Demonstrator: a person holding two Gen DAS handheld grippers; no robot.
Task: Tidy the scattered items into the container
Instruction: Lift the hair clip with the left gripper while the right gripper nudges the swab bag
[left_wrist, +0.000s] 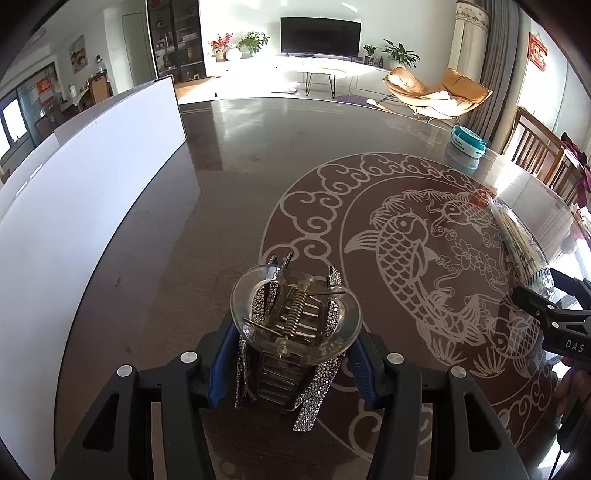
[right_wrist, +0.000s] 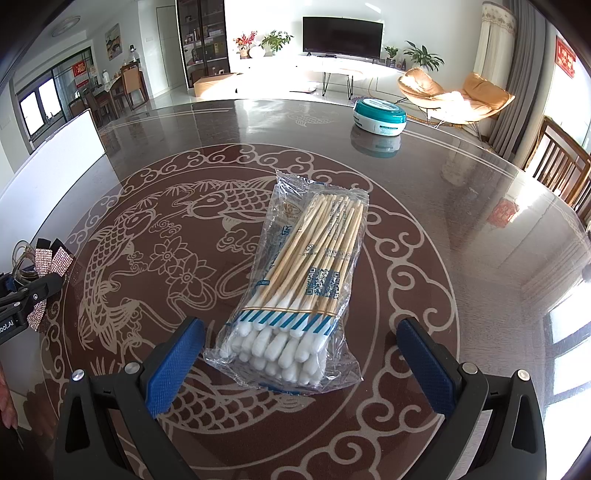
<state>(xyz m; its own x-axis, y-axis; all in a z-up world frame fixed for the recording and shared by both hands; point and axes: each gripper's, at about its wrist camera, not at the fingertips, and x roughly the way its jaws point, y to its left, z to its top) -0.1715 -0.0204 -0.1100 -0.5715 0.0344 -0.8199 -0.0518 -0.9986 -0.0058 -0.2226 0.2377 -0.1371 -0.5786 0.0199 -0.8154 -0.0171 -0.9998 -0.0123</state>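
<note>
The left gripper's (left_wrist: 295, 354) blue fingers (left_wrist: 221, 365) are clamped on a clear hair claw (left_wrist: 295, 314) trimmed with rhinestone ribbon, held just above the counter (left_wrist: 229, 192). The right gripper's (right_wrist: 299, 354) fingers (right_wrist: 173, 365) stand wide apart – the swab packet (right_wrist: 303, 288) lies flat on the counter between them, untouched. The white container (left_wrist: 92, 192) stands along the counter's left side, and a teal-lidded tub (right_wrist: 380, 116) sits near the far edge.
</note>
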